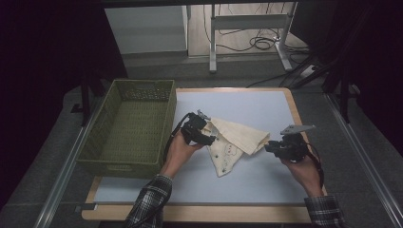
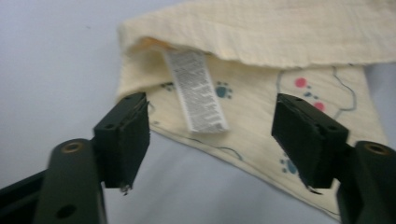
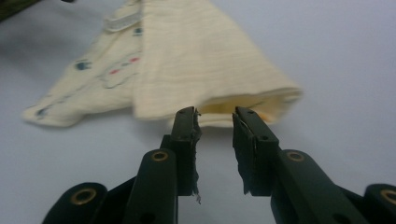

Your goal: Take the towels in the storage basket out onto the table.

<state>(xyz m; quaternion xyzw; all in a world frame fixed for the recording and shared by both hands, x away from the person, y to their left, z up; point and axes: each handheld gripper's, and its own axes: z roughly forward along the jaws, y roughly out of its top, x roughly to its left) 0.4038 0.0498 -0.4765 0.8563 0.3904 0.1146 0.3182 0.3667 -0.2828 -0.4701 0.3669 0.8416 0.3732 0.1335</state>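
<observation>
- While the cloth (image 1: pixel 234 142) is lying folded at the frame's centre, both grippers are flanking it, apparently releasing a finished fold.
- The left gripper (image 2: pixel 212 140) is hovering spread over the label corner, pinching nothing.
- The right gripper (image 3: pixel 217 123) is standing slightly parted before the folded tip, clear of it.
- The cloth's long axis is running from left to right, tip pointing right; the basket (image 1: pixel 102 121) is waiting at left.

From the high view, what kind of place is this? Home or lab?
Most likely a lab or recording workspace, not a home. A bare work table holds just a folded cream cloth and a green plastic basket, dark drapes hang at the sides, and a metal stand with loose cables sits behind on the floor.
</observation>
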